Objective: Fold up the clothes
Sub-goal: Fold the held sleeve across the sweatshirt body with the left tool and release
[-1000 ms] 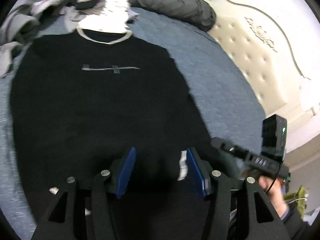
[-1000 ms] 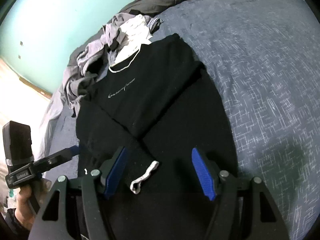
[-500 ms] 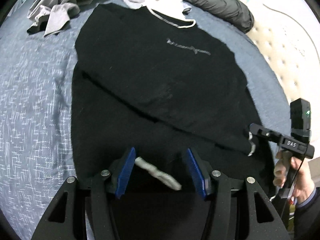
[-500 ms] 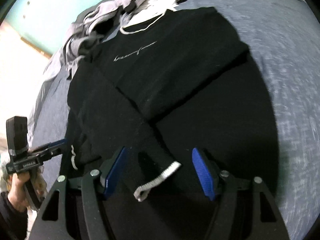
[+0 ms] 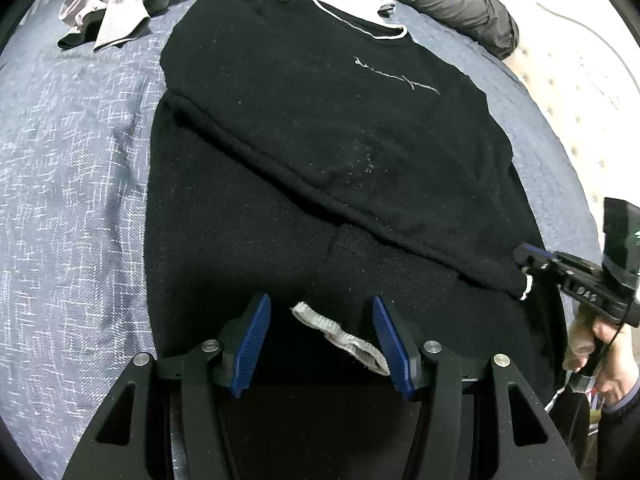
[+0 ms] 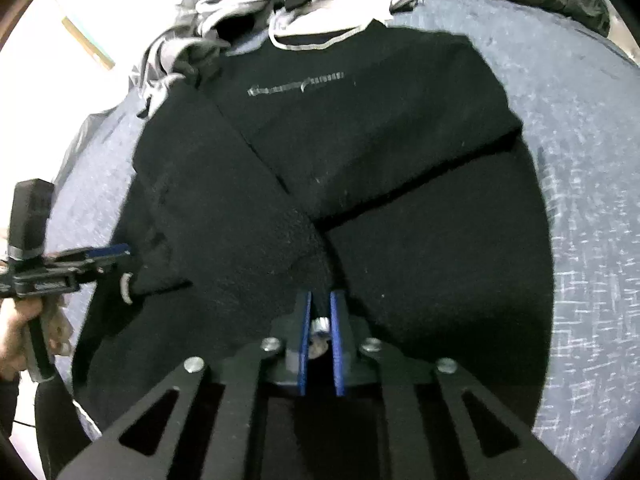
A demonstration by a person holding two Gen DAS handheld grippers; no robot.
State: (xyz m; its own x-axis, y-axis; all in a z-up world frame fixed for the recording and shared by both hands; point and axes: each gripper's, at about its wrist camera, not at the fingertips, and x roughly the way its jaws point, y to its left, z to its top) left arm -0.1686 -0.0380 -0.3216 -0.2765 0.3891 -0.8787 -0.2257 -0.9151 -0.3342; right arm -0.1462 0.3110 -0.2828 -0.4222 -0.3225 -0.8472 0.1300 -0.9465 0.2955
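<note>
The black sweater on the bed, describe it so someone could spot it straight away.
On the blue-grey bedspread, below a heap of grey and white clothes, the black sweater lies flat. Only it has both sleeves folded across, pale cuffs and white script on the chest.

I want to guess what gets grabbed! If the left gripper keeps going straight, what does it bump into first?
Probably the pale cuff of the black sweater. It lies between the left gripper's open fingers, with the sleeve just past it. How far below the tips it sits is hard to tell.

Right gripper (image 6: 319, 344) jaws closing on sleeve cuff (image 6: 320, 326)
</note>
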